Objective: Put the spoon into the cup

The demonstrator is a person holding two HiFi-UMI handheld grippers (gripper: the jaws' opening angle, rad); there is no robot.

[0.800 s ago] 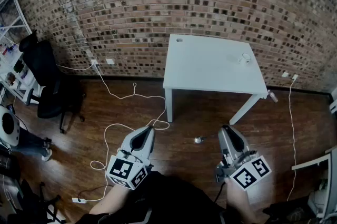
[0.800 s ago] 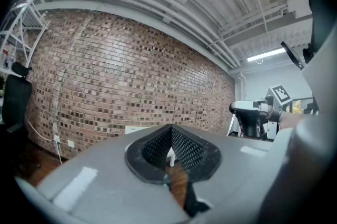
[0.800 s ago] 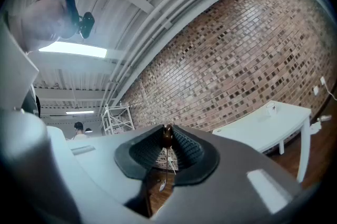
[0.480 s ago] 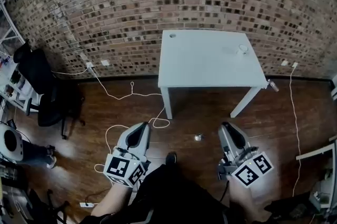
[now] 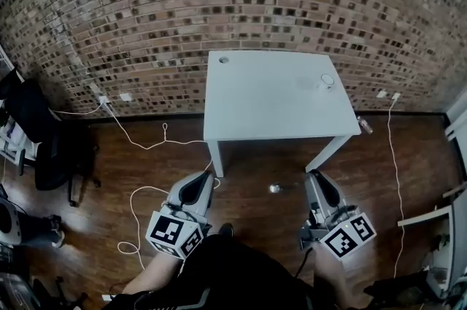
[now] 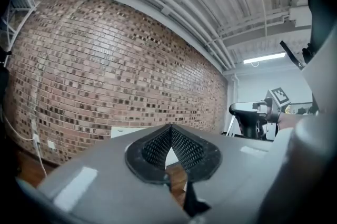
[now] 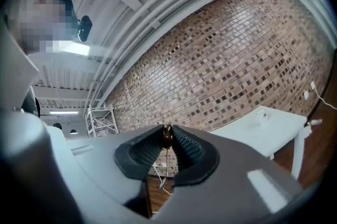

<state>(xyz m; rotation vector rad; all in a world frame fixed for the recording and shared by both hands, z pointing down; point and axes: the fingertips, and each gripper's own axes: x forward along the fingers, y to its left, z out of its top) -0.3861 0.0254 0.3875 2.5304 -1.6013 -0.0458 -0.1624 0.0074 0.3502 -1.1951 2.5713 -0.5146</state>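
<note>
Over open floor before table, right gripper fingers pinching spoon, left gripper closed empty, cup at far-right edge.

The spoon, slim metal with a dark handle end, is pinched at that end in the right gripper (bowl hanging free). The cup, small and pale, stands upright near the table's far right corner, well apart from the spoon.

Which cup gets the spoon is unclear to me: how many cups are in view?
1. The cup stands near the far right corner of the white table; more could hide beneath it.
</note>
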